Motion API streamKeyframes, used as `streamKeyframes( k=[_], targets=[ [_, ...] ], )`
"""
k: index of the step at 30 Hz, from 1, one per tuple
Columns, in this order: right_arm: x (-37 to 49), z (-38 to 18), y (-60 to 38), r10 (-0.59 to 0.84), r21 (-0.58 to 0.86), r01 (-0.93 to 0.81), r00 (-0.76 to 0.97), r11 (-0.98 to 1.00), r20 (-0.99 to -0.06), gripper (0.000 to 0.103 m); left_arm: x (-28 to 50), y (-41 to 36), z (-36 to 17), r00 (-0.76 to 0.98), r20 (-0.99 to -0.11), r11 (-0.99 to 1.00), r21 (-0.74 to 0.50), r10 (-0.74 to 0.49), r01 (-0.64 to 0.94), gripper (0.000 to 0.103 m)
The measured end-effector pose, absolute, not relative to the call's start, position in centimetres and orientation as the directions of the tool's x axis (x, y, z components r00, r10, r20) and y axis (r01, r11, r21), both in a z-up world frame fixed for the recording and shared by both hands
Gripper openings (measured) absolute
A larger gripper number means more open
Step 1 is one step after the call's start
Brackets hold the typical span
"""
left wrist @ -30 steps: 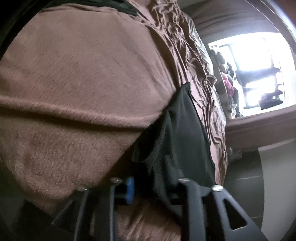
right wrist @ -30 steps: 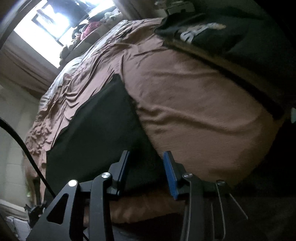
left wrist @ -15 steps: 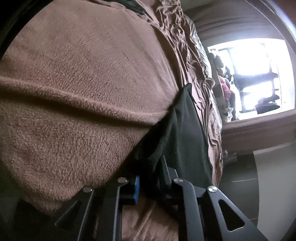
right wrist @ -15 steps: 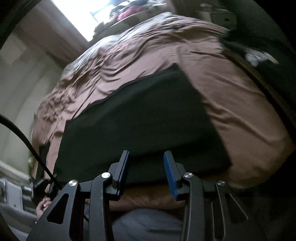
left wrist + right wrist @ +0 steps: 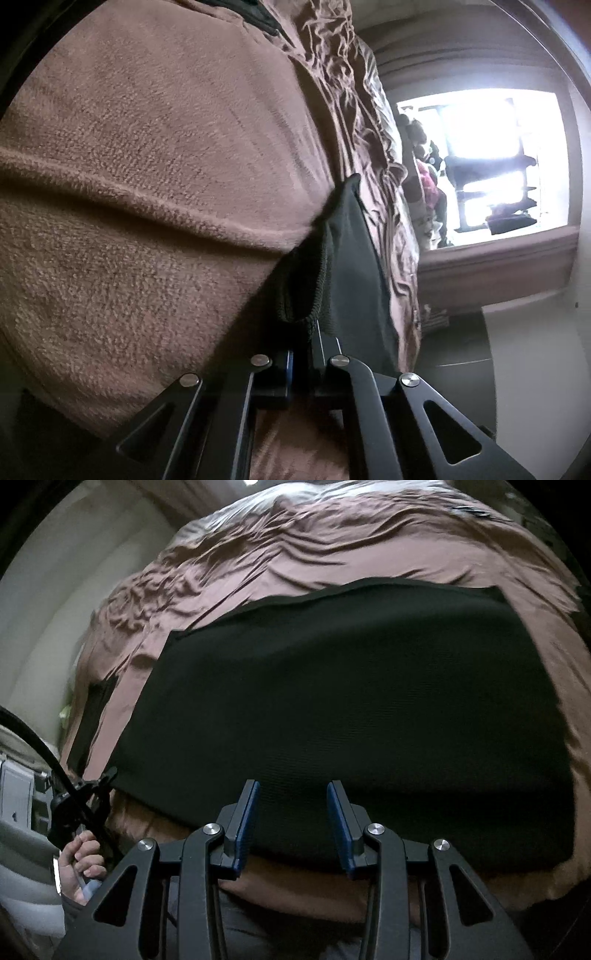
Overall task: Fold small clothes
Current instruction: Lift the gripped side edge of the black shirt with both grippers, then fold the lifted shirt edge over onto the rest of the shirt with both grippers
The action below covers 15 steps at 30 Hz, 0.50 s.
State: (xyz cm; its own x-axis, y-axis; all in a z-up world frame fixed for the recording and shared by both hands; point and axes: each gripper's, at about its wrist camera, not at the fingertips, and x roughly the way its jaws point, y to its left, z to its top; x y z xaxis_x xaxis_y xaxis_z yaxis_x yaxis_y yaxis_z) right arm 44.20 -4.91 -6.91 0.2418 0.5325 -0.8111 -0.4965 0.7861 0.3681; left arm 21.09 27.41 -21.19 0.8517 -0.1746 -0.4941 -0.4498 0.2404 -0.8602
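1. One black garment is in view, spread flat on a bed under a brown blanket; its near hem runs along the bed's front edge.
2. The left hand-held gripper is clamped tight on a bunched corner of that garment, with the knit edge puckered just above the pads.
3. The right hand-held gripper hangs over the near hem with its jaws parted and two blue pads visible. Nothing is between them (fabric sits behind, not pinched).
4. One hand shows at lower left in the right wrist view, wrapped around a black handle with a cable.
5. One bright window stands beyond the bed, with blurred clutter beside it.
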Motion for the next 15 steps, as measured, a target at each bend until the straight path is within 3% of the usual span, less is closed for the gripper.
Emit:
streamKeyframes(
  k=[4,15],
  targets=[
    [45.2,-8.5,-3.0,0.523,0.36,-0.521,0.206,0.774,-0.827,0.032,20.8,27.6,-20.8,0.884,-0.426,0.19,-0.9,-0.191,-0.393,0.004],
    [46.2,-12.3,-0.8,0.49,0.368,-0.546,0.091,0.752,-0.867,0.027,21.6,27.4,-18.3,0.913,-0.353,0.181,-0.93,-0.203,-0.319,0.004]
  ],
)
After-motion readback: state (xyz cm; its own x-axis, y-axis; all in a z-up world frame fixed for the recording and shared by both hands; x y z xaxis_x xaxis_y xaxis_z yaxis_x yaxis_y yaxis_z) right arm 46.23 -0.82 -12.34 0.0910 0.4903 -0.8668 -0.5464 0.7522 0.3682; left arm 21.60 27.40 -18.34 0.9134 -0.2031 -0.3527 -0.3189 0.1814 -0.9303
